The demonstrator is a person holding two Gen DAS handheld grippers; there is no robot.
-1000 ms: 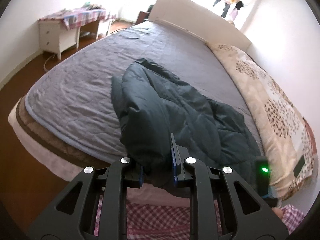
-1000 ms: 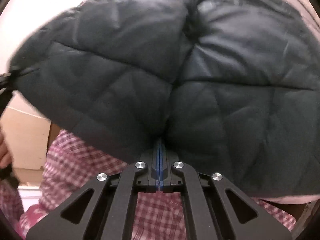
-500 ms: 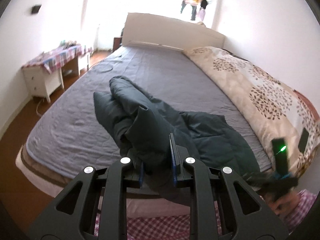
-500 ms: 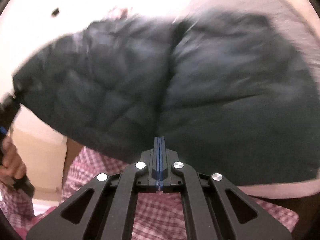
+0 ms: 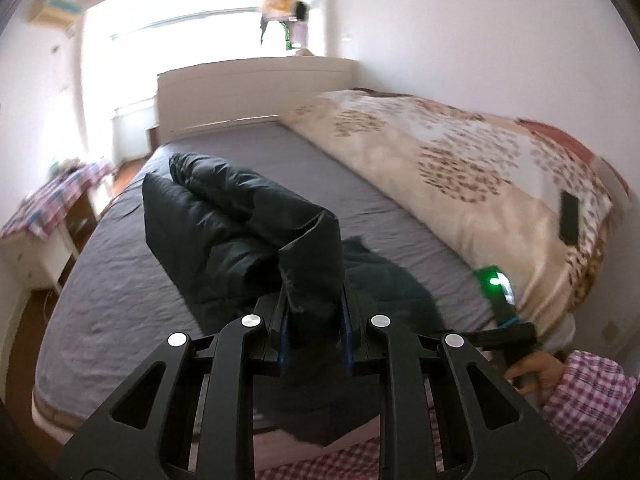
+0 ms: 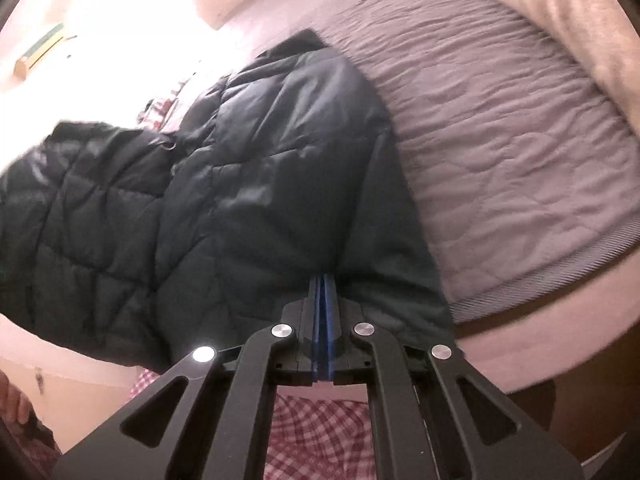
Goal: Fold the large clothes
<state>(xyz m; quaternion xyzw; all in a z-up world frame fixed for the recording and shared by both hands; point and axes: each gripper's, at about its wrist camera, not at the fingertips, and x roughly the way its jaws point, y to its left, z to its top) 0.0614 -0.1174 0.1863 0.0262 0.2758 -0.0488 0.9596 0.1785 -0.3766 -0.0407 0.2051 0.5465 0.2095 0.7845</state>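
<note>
A dark quilted jacket (image 5: 240,232) lies partly on the grey bedspread (image 5: 120,280), with one end lifted. My left gripper (image 5: 314,312) is shut on a thick fold of it, and the fabric rises from the jaws in a ridge. In the right wrist view the jacket (image 6: 200,200) fills the left and middle. Its lower edge runs into the tips of my right gripper (image 6: 323,280). Those jaws are opening, but only a thin slit shows between the blue pads and the cloth is still pinched there.
A floral duvet (image 5: 460,160) is heaped along the bed's right side with a black phone (image 5: 569,216) on it. The white headboard (image 5: 256,92) stands under a bright window. A desk with a checked cloth (image 5: 48,208) stands left. A hand (image 5: 532,368) and checked sleeve (image 5: 584,396) show lower right.
The left gripper has risen and rolled, pulling the jacket's fold up off the bed. The right gripper swung sideways with the jacket's edge, so bare bedspread now shows at its right.
</note>
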